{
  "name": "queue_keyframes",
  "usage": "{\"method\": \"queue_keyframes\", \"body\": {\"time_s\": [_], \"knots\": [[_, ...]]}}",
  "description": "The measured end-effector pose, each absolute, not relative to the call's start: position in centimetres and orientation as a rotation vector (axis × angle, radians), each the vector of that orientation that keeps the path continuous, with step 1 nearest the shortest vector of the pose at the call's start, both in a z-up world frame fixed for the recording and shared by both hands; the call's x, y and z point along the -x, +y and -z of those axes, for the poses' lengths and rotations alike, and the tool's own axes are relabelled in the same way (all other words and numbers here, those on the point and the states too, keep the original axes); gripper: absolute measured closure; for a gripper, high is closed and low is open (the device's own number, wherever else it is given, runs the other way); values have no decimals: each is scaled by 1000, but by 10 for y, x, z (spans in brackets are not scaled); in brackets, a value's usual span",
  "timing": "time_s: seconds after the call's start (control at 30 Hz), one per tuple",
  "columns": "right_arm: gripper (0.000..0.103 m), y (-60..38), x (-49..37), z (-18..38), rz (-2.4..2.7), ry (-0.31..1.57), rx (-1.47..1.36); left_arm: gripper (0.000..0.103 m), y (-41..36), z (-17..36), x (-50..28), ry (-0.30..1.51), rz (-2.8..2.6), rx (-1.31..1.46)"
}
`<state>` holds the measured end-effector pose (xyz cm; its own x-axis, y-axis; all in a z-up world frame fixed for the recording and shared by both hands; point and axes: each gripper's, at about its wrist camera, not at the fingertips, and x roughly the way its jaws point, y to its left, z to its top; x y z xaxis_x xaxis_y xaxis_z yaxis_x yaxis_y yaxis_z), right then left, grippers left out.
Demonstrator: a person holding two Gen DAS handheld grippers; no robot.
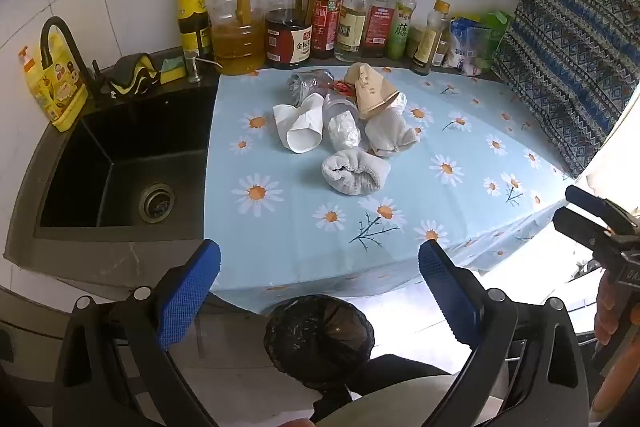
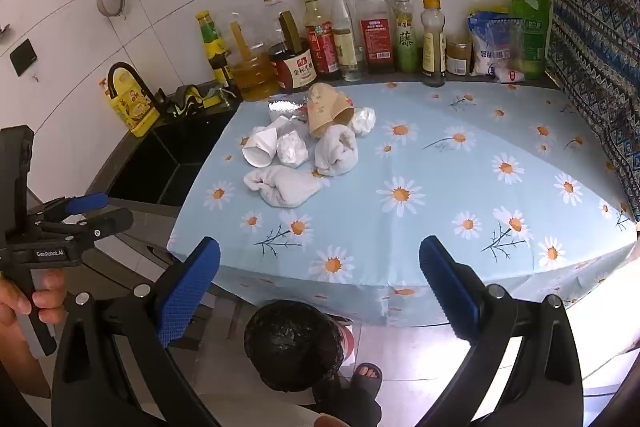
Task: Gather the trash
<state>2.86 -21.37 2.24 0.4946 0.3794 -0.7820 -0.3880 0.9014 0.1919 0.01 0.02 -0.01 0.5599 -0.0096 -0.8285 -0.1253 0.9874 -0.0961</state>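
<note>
Both grippers, left and right, spread wide, nothing held. Trash pile mid-cloth; bin below edge. Nearest wad best taken first, pinched across its middle.

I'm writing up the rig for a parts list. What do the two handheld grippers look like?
Both match: the left gripper and right gripper have black frames with silver rivets and two fingers faced with blue dimpled pads. Seen from the right wrist, the left gripper's body bears white "GenRobot.AI" lettering above a pistol-style handle. No cables or sleeves show.
</note>
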Motion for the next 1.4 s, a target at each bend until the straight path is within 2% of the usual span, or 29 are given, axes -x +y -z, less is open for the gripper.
{"method": "queue_keyframes", "body": {"time_s": [1.4], "knots": [[4,-203,-33,-18,-466,980,5,7,17,4,-2,996,-80,194]]}}
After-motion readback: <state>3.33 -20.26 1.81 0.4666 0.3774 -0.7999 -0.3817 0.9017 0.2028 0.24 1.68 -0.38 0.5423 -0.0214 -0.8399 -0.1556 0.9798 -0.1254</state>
